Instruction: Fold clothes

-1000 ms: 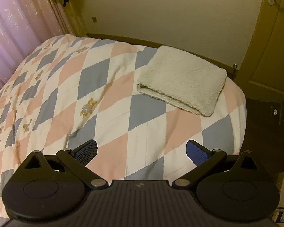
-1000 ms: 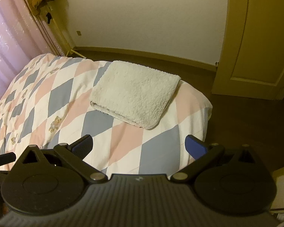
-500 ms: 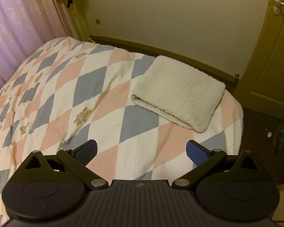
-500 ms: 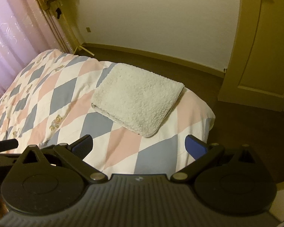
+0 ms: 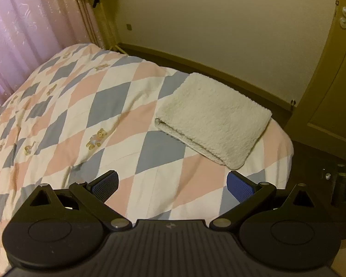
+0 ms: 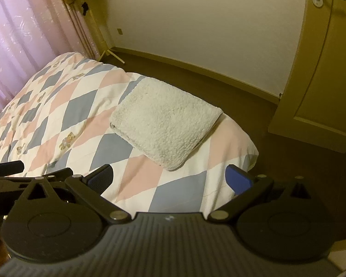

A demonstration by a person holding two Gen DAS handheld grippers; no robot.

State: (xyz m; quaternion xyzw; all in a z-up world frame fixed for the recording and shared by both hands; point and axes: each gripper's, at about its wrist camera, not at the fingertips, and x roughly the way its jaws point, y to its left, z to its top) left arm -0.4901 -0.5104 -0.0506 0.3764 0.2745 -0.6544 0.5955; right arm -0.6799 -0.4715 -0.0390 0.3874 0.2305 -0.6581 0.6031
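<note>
Jaws spread on left gripper (image 5: 171,183) and right gripper (image 6: 169,180), both clear of the folded fleece (image 5: 213,120) on the quilt (image 5: 80,115).

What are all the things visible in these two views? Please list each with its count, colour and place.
Folded fleece garment: one, cream white, on the bed's far corner near the door.
Quilt: one, pink, grey and white diamonds with small bears, covering the bed.
Curtain: one, pink, left of the bed.
Door: one, olive, metal handle, at right.
Wall: white, behind the bed.
Left gripper: one, black with blue pads, open, empty.
Right gripper: one, same, open, empty.
</note>
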